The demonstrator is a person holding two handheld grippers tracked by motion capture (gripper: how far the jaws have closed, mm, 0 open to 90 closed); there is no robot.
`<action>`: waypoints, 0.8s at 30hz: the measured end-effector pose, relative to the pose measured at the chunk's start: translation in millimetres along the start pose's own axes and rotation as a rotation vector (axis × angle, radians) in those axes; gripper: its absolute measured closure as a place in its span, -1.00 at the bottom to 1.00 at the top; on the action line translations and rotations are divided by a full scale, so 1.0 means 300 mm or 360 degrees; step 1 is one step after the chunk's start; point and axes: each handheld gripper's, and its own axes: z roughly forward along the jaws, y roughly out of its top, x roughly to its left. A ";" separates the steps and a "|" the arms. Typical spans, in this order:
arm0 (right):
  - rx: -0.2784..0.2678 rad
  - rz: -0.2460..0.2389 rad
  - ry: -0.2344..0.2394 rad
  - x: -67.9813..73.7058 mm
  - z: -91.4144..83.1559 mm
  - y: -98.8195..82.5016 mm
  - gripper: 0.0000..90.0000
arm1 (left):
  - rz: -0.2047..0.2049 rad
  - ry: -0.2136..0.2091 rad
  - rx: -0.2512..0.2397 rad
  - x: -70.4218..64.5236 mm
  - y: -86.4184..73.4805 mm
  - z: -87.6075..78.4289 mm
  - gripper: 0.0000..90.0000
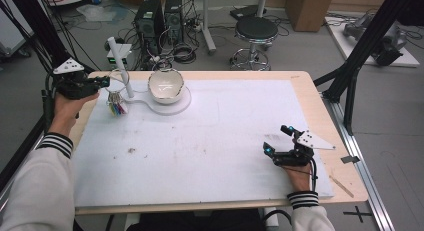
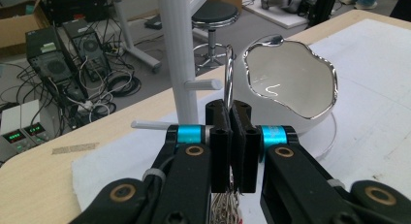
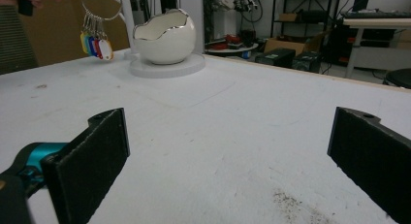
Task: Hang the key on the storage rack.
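The left tool point(image 1: 102, 82) sits at the far left corner of the bench point(image 1: 300, 86), its jaws clamped tight on a thin metal key ring point(image 2: 229, 73). The ring rises from between the jaws in the left gripper view, just beside the white post of a small stand point(image 1: 121, 66), close to one of its short pegs point(image 2: 206, 84). Below the ring hangs a bunch of coloured key tags point(image 1: 117, 108), dangling just above the white mat point(image 1: 210, 141) that covers the bench. Right of the post, on the stand's round base point(image 1: 180, 106), sits a white bowl point(image 1: 165, 85) shaped like a cracked eggshell with a silvery jagged rim. Well apart from all this, near the right front edge of the bench, the right tool point(image 1: 276, 139) rests low over the mat with its jaws spread wide and nothing between them; the right gripper view looks across the mat toward the bowl and the hanging tags.
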 end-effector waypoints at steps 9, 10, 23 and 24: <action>-0.0001 -0.0015 0.0009 0.004 0.000 -0.005 -0.98 | -0.0032 0.0061 -0.0007 0.026 -0.017 0.029 0.93; 0.0010 -0.0017 0.0008 0.005 -0.001 -0.005 -0.98 | -0.0040 0.0063 -0.0008 0.029 -0.019 0.032 0.93; 0.0008 -0.0027 0.0005 0.005 0.001 -0.005 -0.98 | -0.0078 0.0123 0.0022 0.053 -0.043 0.062 0.93; 0.0008 -0.0027 0.0005 0.006 0.001 -0.005 -0.98 | -0.0074 0.0131 0.0029 0.053 -0.044 0.063 0.92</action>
